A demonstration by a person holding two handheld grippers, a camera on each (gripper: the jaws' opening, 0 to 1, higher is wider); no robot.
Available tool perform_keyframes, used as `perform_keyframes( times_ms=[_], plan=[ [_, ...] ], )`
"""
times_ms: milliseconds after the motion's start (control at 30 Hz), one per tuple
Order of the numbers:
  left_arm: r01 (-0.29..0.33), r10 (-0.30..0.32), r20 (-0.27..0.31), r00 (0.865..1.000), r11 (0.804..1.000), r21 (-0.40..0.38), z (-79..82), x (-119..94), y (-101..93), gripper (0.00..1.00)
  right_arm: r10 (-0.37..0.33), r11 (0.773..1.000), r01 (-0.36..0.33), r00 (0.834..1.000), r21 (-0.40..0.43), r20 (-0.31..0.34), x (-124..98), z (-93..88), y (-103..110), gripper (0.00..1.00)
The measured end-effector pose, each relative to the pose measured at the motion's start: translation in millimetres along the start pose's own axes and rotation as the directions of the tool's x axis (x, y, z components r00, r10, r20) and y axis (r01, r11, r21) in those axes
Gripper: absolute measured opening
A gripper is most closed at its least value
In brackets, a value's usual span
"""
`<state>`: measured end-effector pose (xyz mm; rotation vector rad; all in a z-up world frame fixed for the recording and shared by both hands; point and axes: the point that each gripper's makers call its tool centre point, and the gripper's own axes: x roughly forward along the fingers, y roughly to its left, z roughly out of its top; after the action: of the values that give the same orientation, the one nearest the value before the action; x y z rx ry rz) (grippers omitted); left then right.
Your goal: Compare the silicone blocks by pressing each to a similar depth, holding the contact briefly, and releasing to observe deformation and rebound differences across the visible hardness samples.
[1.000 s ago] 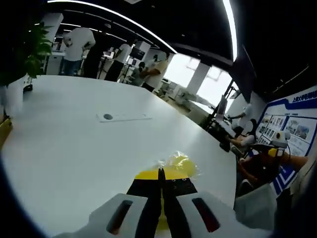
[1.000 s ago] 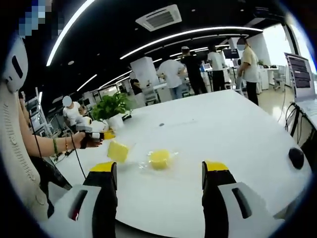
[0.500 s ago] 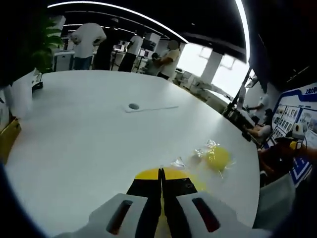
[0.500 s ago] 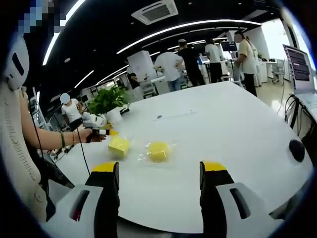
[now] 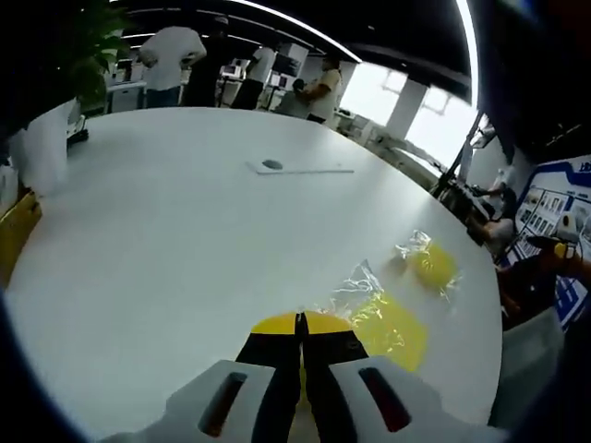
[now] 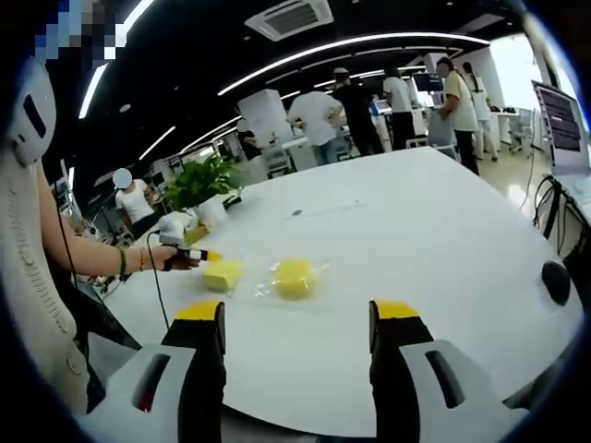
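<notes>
Left gripper point(image 5: 300, 325) shut, tips down on near silicone block point(image 5: 388, 325) at 5 o'clock on white table point(image 5: 166, 240). Second block point(image 5: 432, 263), plastic-wrapped, just beyond at 3 o'clock. Judged soft, light, wrap slippery: press top centre. Right gripper point(image 6: 295, 318) wide open, empty; its view caught hand point(image 6: 175, 260) at 9 o'clock.

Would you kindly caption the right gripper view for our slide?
Open right gripper faces two yellow silicone blocks on a white table.

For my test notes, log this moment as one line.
left tool: shut, at yellow block | right tool: open, held back | round block: untouched | table
</notes>
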<state>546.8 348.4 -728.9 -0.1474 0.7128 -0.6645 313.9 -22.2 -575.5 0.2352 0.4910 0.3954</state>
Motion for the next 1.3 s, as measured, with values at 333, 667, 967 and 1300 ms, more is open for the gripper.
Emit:
perform_keyframes(
  times_ms=[333, 667, 967, 1300],
  plan=[
    [-0.013, 0.013, 0.029, 0.999, 1.000, -0.026, -0.2, -1.5, 0.5, 0.00, 0.014, 1.000, -0.015, 1.000, -0.013, -0.012, 2.0, 1.3, 2.2, 0.57],
    [-0.122, 0.117, 0.075, 0.990, 0.990, 0.071, 9.8, -19.9, 7.1, 0.06, 0.040, 0.999, -0.040, 0.999, -0.028, -0.003, 0.8, 3.5, 8.0, 0.56],
    [-0.177, 0.163, 0.152, 0.975, 0.981, 0.083, 30.3, -56.2, -11.3, 0.25, 0.082, 0.996, -0.081, 0.996, -0.025, 0.048, -5.7, 13.8, 18.6, 0.56],
    [-0.172, 0.142, 0.248, 0.958, 0.980, 0.104, 39.7, -123.7, -86.7, 0.38, 0.199, 0.979, -0.192, 0.975, -0.071, 0.098, -3.5, 29.1, 46.6, 0.57]
  ],
)
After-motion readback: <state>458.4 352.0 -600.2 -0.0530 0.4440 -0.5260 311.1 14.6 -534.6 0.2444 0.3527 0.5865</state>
